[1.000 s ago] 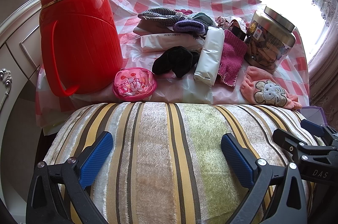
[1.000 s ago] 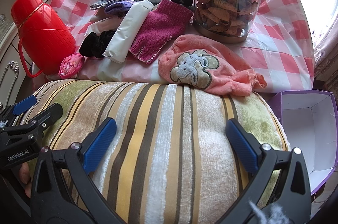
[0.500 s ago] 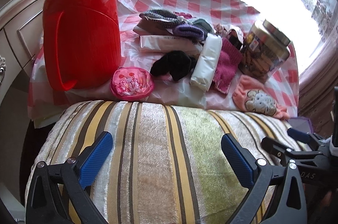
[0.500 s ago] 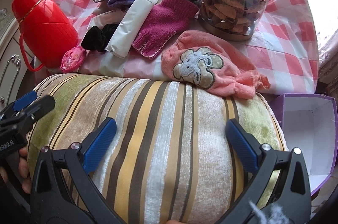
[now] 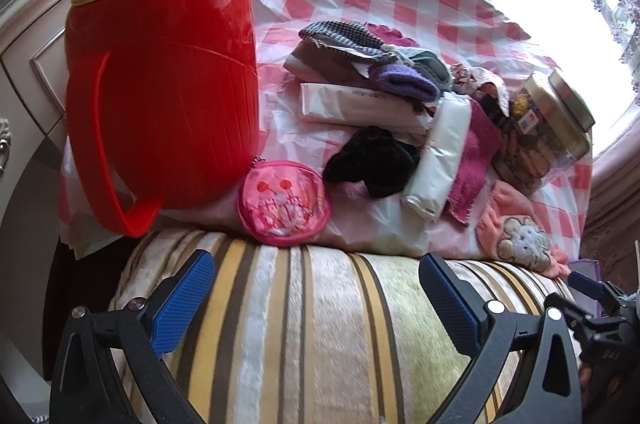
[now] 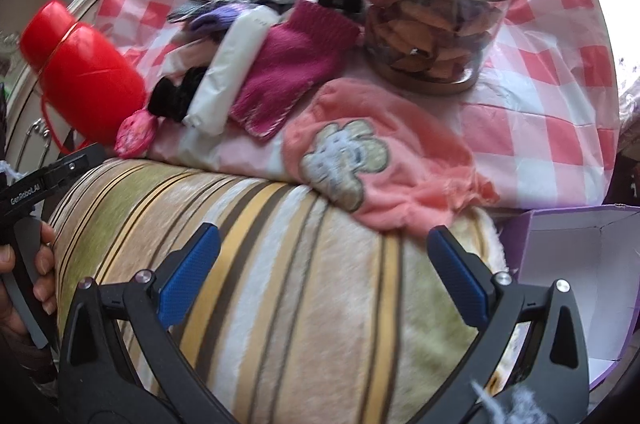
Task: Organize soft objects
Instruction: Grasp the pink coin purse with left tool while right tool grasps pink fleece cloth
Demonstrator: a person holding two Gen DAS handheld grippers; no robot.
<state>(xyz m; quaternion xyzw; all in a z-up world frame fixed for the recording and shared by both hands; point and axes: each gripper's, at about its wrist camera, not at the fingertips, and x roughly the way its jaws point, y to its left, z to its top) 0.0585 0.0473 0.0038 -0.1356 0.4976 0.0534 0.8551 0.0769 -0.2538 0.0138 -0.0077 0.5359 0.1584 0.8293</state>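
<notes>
The striped cushion (image 5: 320,336) lies crosswise under both tools with its long axis left to right — the left gripper (image 5: 316,300) and the right gripper (image 6: 324,274) each spread wide over it, pads seemingly just off the plush, neither clearly nearer. Beyond the cushion stand one red thermos (image 5: 160,63) and one gold-lidded jar (image 6: 434,3). Between them lie two white packets (image 5: 440,151), one magenta cloth (image 6: 292,63), one pink elephant hat (image 6: 372,159) touching the cushion, one black scrunchie (image 5: 372,161) and one pink pouch (image 5: 284,212) — the purple box (image 6: 580,288) sits right of the cushion.
</notes>
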